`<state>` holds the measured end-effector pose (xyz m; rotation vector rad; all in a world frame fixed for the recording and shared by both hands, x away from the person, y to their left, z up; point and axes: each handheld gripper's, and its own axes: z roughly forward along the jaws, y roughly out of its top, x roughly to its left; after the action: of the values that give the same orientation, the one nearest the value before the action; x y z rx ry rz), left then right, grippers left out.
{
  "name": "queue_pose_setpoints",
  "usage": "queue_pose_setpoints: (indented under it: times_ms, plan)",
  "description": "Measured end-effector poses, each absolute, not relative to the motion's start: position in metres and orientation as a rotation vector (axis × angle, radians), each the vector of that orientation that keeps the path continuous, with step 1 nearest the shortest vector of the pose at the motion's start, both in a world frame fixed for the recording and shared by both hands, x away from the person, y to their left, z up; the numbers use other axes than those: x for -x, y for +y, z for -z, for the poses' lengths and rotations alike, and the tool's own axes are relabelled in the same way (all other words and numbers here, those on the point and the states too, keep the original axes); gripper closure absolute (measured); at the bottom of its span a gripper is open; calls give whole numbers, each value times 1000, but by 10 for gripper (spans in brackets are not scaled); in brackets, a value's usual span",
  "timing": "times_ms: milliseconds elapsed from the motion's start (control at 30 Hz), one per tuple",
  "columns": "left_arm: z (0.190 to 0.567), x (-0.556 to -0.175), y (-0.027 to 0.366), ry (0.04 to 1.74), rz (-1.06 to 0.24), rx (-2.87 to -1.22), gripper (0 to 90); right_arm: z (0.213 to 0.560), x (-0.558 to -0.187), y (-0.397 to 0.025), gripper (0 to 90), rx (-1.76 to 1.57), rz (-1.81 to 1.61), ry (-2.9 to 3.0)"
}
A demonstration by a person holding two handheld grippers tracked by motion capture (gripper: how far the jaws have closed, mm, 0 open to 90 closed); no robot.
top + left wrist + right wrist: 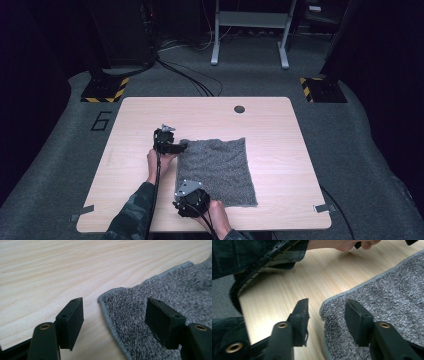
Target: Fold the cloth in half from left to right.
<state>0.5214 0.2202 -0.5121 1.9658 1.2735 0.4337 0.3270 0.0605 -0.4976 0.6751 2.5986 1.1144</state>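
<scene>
High view: we see the grey towel (216, 171) lying flat on the wooden table (140, 120), right of centre toward the near edge. Left gripper (181, 146) sits at the towel's far-left corner, right gripper (186, 200) at its near-left corner. Both hands come in from the bottom edge.

Left gripper view: we have the left gripper (113, 315) with jaws spread wide, straddling the towel (162, 295) corner. One jaw is over bare table (50, 270), the other over the cloth. Nothing pinched.

Right gripper view: the right gripper (327, 315) is also spread, one jaw over wood, one over the towel (392, 295), corner between them, not clamped. We see the other hand (342, 243) at the top.
</scene>
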Motion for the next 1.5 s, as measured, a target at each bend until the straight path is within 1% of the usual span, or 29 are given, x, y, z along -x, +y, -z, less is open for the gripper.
queue_pose_setpoints:
  times_ms: [167, 333, 433, 467, 533, 567, 600, 633, 767, 867, 1000, 1033, 1100, 1167, 1200, 1500]
  plan:
    - [516, -523, 218, 1272, -448, -1977, 396, 506, -332, 67, 640, -677, -1075, 2602]
    - [519, -524, 217, 1263, -457, -1998, 496, 512, -332, 70, 731, -670, -1041, 2626]
    - [519, -524, 214, 1255, -467, -2002, 576, 514, -331, 71, 776, -677, -1029, 2630]
    - [518, -524, 214, 1239, -476, -2028, 605, 515, -331, 71, 787, -677, -1004, 2638]
    - [519, -523, 211, 1233, -478, -2023, 654, 517, -331, 70, 804, -678, -1026, 2632]
    - [519, -523, 211, 1222, -480, -2036, 705, 518, -331, 69, 819, -663, -1034, 2621]
    - [519, -523, 210, 1221, -488, -2030, 730, 518, -331, 69, 819, -663, -1034, 2621]
    - [519, -522, 209, 1205, -489, -2044, 730, 518, -330, 69, 826, -666, -1030, 2616]
    - [521, -521, 206, 1199, -490, -2028, 837, 518, -328, 71, 845, -713, -1038, 2594]
    - [520, -521, 206, 1192, -493, -2036, 856, 518, -328, 68, 853, -731, -1054, 2595]
    - [520, -520, 206, 1213, -470, -2018, 860, 517, -328, 62, 857, -729, -1081, 2599]
    - [520, -520, 206, 1206, -481, -2005, 861, 516, -327, 60, 857, -728, -1093, 2599]
    - [518, -518, 205, 1211, -473, -1995, 861, 513, -326, 56, 858, -740, -1126, 2583]
    - [514, -518, 206, 1191, -482, -2019, 862, 509, -324, 52, 858, -762, -1143, 2582]
    - [513, -517, 205, 1204, -478, -1995, 863, 508, -324, 51, 859, -766, -1164, 2571]
    - [498, -514, 207, 1181, -493, -1992, 863, 496, -319, 41, 859, -767, -1232, 2533]
